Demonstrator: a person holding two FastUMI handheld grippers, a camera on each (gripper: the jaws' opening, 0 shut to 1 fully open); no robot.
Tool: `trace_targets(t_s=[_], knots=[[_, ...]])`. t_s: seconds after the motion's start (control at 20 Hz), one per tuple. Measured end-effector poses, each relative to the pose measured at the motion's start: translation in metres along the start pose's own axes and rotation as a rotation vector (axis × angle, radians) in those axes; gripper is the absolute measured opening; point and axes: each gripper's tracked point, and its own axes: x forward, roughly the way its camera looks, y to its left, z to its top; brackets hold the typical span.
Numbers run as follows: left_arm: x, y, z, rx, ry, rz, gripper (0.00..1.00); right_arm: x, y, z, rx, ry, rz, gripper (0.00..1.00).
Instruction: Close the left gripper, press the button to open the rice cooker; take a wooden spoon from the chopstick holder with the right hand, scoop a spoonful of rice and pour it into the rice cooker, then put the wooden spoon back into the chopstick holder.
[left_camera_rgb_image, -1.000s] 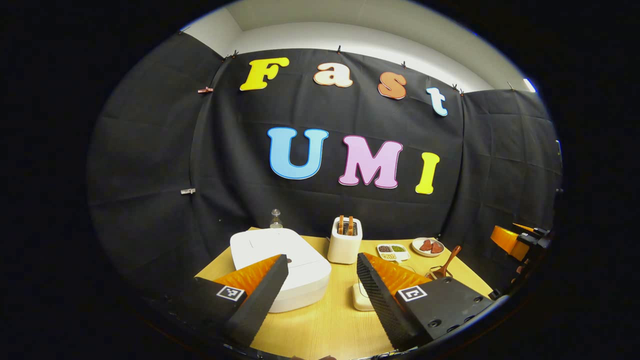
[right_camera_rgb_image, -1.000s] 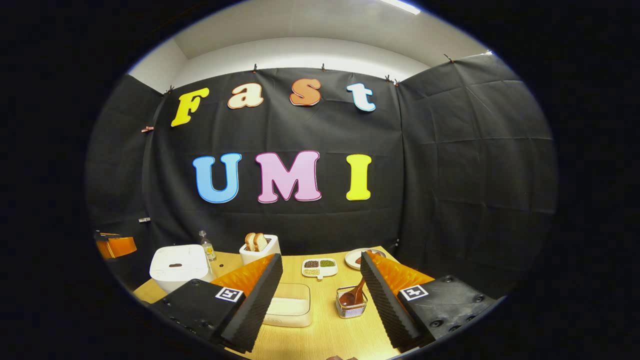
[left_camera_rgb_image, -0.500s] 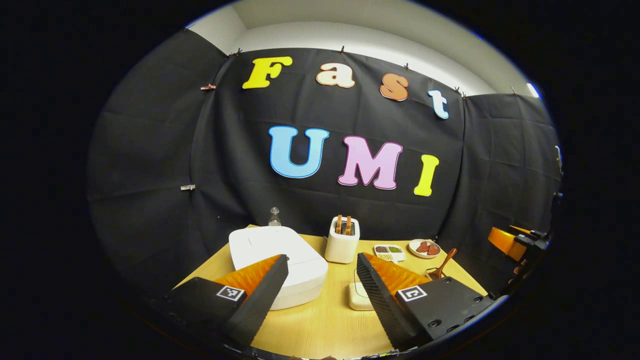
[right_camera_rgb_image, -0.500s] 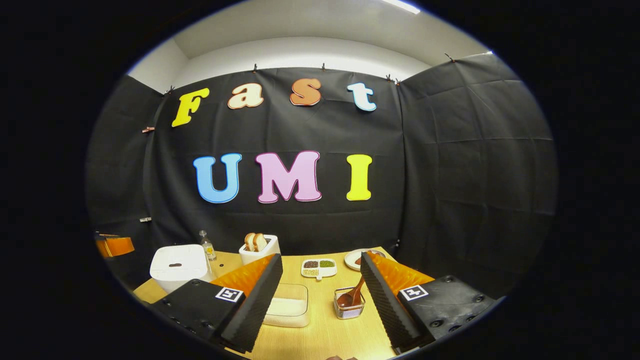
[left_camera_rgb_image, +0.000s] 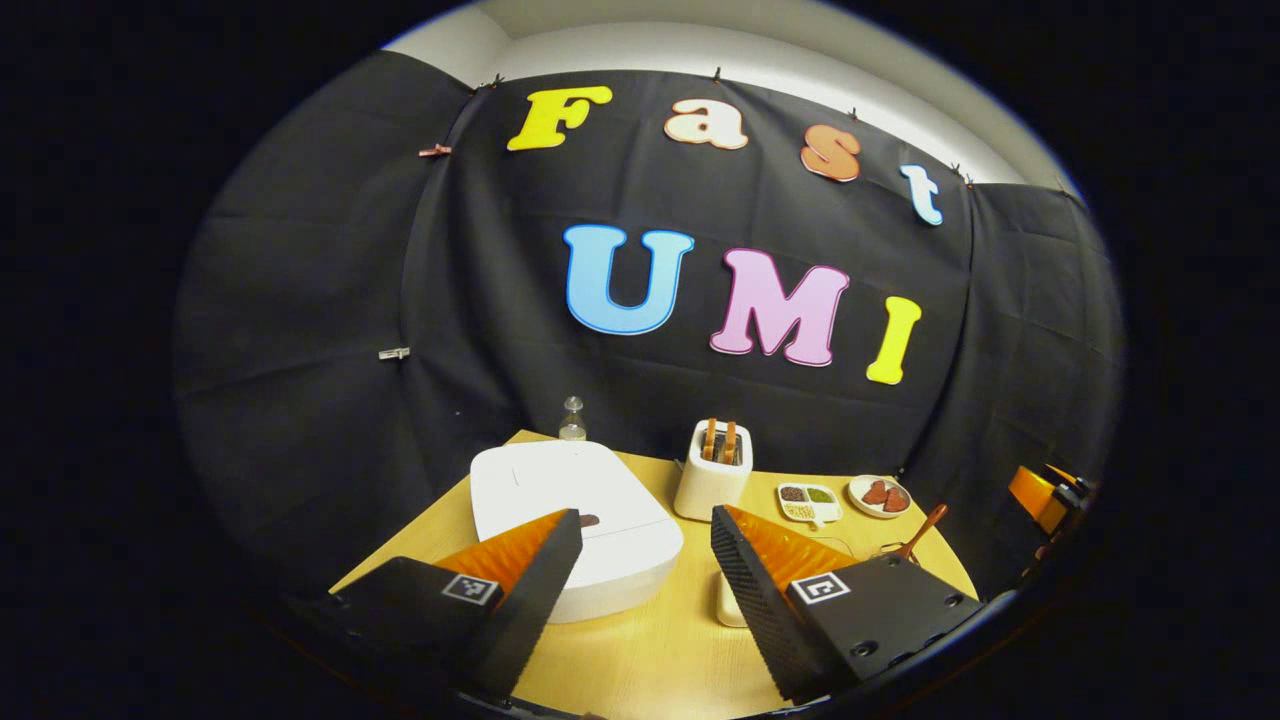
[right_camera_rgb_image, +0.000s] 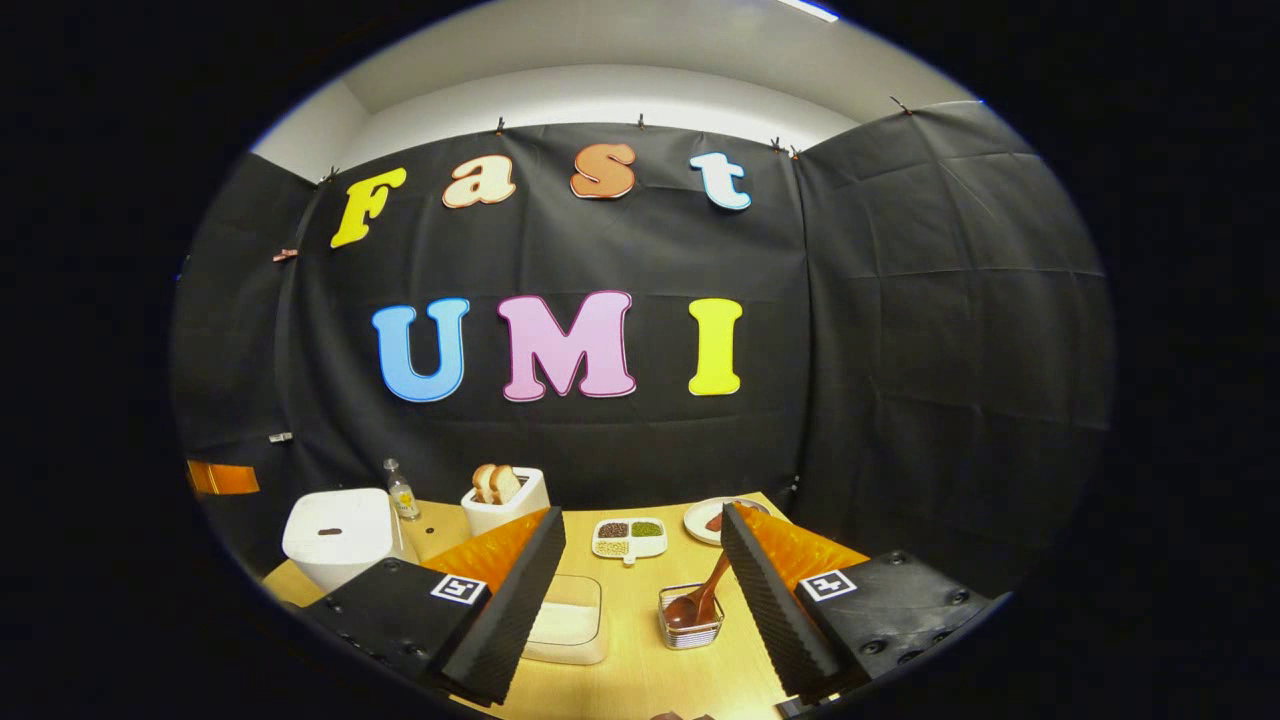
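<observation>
A white rice cooker (left_camera_rgb_image: 575, 525) with its lid down sits on the wooden table, its dark button (left_camera_rgb_image: 589, 520) near the front of the lid. My left gripper (left_camera_rgb_image: 645, 555) hovers open just in front of it, fingers spread wide and empty. In the right gripper view the same rice cooker (right_camera_rgb_image: 335, 530) stands at the far left. A wooden spoon (right_camera_rgb_image: 697, 598) leans in a small wire chopstick holder (right_camera_rgb_image: 690, 628), and a clear box of rice (right_camera_rgb_image: 565, 625) lies to its left. My right gripper (right_camera_rgb_image: 643, 575) is open above the near table edge, holding nothing.
A white toaster (left_camera_rgb_image: 712, 478) with two slices stands behind the cooker, beside a small glass bottle (left_camera_rgb_image: 572, 421). A divided dish of grains (right_camera_rgb_image: 628, 536) and a round plate (right_camera_rgb_image: 712, 516) sit at the back. The other gripper (left_camera_rgb_image: 1045, 492) shows at the far right edge.
The left gripper view has shifted left and tilted down, bringing the rice cooker and its button closer between the fingers. The right gripper has drifted slightly. Both grippers stay open.
</observation>
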Motion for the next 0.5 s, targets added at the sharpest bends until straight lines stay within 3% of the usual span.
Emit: trace_targets(t_s=[0.1,0.15,0.5], knots=[[0.014,0.01,0.002,-0.019,0.017,0.024,0.79,0.01,-0.004,-0.002,-0.001,0.009,0.007,0.97],[0.021,0.017,0.001,-0.03,0.028,0.036,0.67,0.015,-0.007,-0.004,-0.003,0.013,0.008,0.97],[0.063,0.042,-0.008,-0.05,0.109,0.065,0.33,0.043,-0.022,-0.011,-0.004,0.027,0.003,0.97]])
